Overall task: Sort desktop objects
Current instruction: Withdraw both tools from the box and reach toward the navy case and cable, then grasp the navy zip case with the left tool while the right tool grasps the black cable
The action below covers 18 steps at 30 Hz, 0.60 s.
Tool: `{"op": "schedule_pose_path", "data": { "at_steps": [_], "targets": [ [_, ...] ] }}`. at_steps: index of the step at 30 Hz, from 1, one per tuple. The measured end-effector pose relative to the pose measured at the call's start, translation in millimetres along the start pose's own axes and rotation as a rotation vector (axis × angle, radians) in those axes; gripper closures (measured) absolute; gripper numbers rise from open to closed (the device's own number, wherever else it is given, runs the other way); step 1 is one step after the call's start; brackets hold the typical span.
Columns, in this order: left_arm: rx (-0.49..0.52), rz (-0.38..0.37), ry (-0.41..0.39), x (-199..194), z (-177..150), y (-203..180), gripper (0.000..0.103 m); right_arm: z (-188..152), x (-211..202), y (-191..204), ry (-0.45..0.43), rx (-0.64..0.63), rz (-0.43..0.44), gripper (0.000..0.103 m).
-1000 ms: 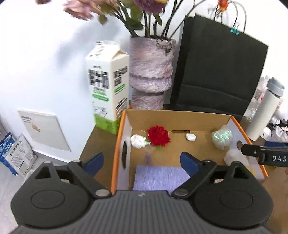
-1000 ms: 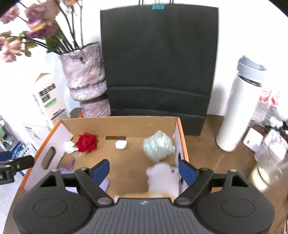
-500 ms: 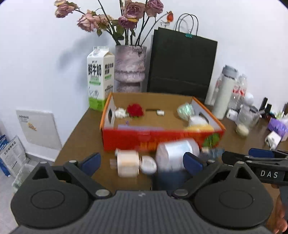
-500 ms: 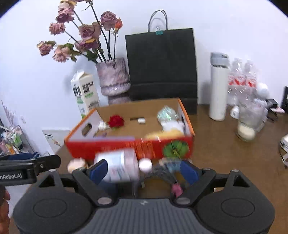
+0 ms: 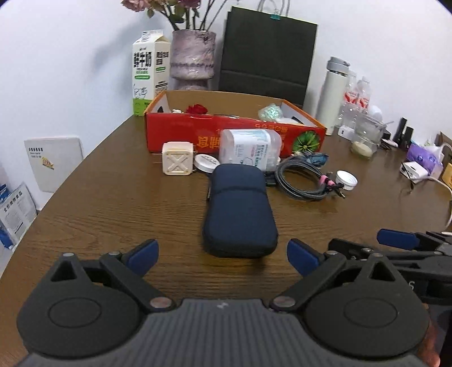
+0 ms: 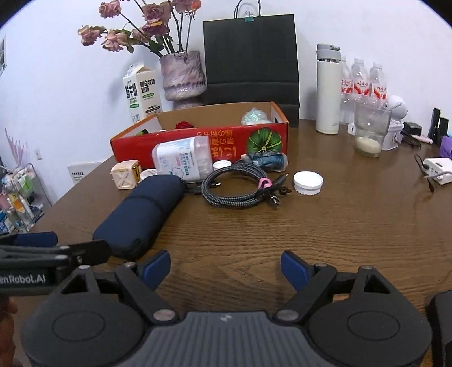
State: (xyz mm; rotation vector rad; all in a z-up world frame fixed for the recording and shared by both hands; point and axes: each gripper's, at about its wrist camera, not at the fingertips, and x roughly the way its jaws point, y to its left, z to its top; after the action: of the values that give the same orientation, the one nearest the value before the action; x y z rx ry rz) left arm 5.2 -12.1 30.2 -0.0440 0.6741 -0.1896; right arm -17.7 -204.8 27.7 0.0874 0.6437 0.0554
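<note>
Pouch-wise, we are facing the soft navy-blue fabric zip case [image 5: 240,209] lying at centre frame on the brown wooden desk [image 5: 113,209]. Our left hand-held gripper [image 5: 223,252] is hanging spread apart, empty; likewise our right hand-held gripper [image 6: 226,266]. It is probably light, squashy; we are favouring its near end.

box [image 5: 234,132] floor hidden by front wall; flowers [image 5: 158,5] cropped at top.

Left gripper [image 5: 222,254]: hanging low at the frame's bottom centre, jaws gaping wide, holding nothing.
Right gripper [image 6: 225,266]: hovering at bottom centre, jaws spread wide, gripping nothing.
</note>
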Motion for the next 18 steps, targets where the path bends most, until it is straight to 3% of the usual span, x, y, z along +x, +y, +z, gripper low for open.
{"op": "schedule_pose_path", "data": {
  "at_steps": [5,8,10,12,15,18],
  "targets": [
    [-0.007,-0.007,0.003,9,3,3,0.005,6,4,-7,-0.037,0.025,-0.026,0.029],
    [-0.008,-0.029,0.002,17,9,3,0.01,8,12,-17,-0.039,0.055,-0.065,0.036],
    [-0.002,-0.044,0.004,25,15,1,0.02,11,18,-25,-0.043,0.081,-0.079,0.036],
    [0.021,-0.044,0.005,35,24,-5,0.023,19,25,-34,-0.047,0.107,-0.095,0.037],
    [0.064,-0.06,-0.001,53,36,-14,0.023,34,37,-43,-0.06,0.126,-0.109,0.038],
    [0.068,-0.072,0.043,77,45,-19,0.023,47,56,-46,-0.045,0.141,-0.091,0.047]
  ]
}}
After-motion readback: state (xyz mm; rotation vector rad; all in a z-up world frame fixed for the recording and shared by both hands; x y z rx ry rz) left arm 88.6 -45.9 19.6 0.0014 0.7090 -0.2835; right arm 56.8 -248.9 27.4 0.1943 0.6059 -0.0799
